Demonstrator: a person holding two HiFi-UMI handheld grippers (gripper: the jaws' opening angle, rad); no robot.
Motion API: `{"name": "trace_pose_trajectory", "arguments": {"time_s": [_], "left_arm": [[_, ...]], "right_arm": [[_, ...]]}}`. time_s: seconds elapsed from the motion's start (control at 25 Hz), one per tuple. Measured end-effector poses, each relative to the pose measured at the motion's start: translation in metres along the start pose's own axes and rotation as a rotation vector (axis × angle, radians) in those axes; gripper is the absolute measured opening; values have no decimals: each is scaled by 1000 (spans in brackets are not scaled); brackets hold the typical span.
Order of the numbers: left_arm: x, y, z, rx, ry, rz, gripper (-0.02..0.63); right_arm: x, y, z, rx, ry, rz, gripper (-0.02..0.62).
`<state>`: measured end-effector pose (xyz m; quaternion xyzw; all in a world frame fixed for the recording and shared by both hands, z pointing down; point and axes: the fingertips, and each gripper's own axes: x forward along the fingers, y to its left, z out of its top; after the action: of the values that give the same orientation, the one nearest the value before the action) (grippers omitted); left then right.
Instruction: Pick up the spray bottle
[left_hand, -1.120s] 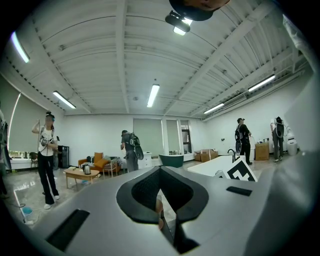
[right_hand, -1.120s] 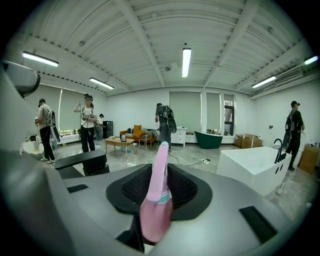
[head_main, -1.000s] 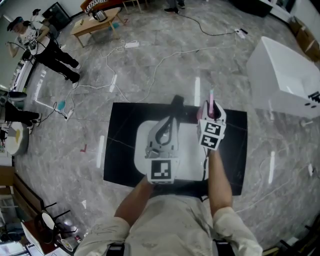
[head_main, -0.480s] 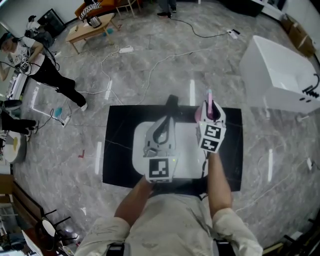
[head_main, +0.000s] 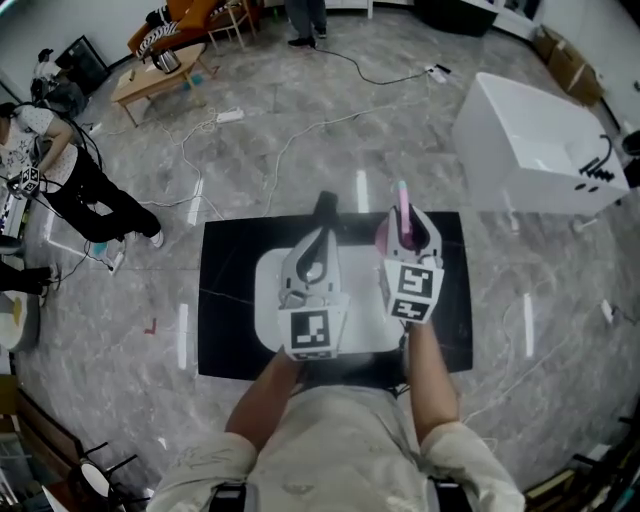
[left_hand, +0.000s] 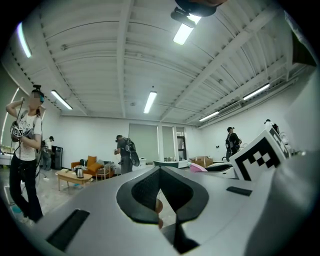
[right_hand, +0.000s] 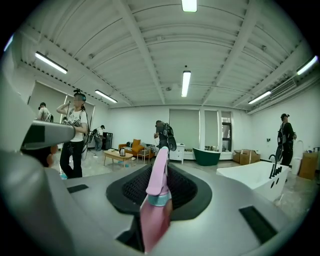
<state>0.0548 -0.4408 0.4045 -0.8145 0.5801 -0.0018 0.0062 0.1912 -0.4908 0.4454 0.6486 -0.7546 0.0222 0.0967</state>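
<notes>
Right gripper clamps the pink bottle, left gripper jaws together and empty; the smooth body could slip or swivel should the squeeze ease.

I read the right gripper as clamped: its black ribbed pads press both sides of the pink spray bottle. The bottle stands upright between them, with its trigger head above a pale blue collar. Beyond the jaws I see a white bathtub at right, a dark green tub farther back, and a standing person at left.
</notes>
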Motion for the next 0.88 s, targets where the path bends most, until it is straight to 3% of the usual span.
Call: {"name": "trace_pose_trajectory", "arguments": {"time_s": [0.36,0.88], "left_arm": [[-11,-6,18,-52,-33,-73,2],[-31,-14,29,-15,-76,-138,2]], "right_arm": [[-59,12,48,-8,-86,-30,100],[-123,31,72,9,-189,-66,98]]}}
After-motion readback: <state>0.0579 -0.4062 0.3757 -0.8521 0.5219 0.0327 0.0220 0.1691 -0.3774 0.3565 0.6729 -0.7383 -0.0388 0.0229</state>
